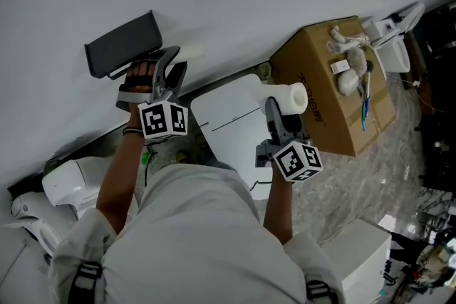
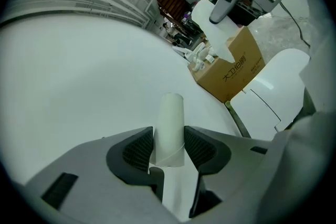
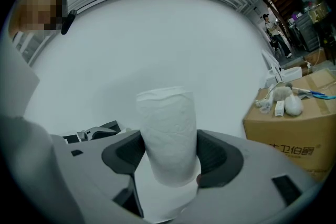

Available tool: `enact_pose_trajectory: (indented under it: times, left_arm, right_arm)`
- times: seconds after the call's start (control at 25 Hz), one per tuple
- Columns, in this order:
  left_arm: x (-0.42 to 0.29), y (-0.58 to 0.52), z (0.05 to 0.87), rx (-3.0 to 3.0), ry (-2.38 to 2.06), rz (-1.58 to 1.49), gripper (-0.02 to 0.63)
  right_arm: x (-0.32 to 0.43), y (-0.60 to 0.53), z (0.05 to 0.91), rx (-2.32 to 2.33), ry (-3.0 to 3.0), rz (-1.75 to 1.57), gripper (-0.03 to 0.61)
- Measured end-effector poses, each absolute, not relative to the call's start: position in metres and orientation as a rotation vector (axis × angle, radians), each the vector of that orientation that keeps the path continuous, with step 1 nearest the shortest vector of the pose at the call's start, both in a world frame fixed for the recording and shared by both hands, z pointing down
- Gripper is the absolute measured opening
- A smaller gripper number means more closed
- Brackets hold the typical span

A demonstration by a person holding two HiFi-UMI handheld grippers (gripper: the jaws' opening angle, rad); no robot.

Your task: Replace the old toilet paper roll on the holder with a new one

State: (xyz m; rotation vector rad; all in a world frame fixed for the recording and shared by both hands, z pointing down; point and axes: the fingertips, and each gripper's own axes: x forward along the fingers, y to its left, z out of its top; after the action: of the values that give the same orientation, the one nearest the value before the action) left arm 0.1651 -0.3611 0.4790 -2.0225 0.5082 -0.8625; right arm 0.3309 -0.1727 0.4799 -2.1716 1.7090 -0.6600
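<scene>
The one container in sight is a cardboard box [image 1: 317,75] on the floor by the wall. It is closed, so its contents cannot be seen, and a small heap of pale odds and ends [image 1: 349,71] lies on its top with something thin and blue among them. There are two rolls, one in each tong. The left gripper [image 2: 169,147] has its jaws drawn close on the old roll [image 2: 170,128], a bare slim cardboard tube that sticks out past the pads toward the white wall. The right gripper [image 3: 170,155] stands much wider, its pads pressed to the sides of the new roll [image 3: 168,134], full and white. One dark holder [image 1: 125,45] hangs on the wall just beside the left gripper, and no roll shows on it. One white fixture [image 1: 228,117] sits between the two grippers, below them.
</scene>
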Motion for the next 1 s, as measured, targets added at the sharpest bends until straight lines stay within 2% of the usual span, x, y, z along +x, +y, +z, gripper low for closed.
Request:
enact_pose_trajectory:
  times: [0.44, 1.0]
  left_arm:
    - [0.18, -0.306, 0.478, -2.171, 0.408, -0.756, 0.202]
    - [0.091, -0.314, 0.459, -2.467, 0.731, -0.678, 0.202]
  right_arm:
    - [0.322, -0.165, 0.475, -2.154, 1.702, -0.648, 0.305]
    - [0.29, -0.201, 0.465, -1.898, 1.721, -0.71, 0.305]
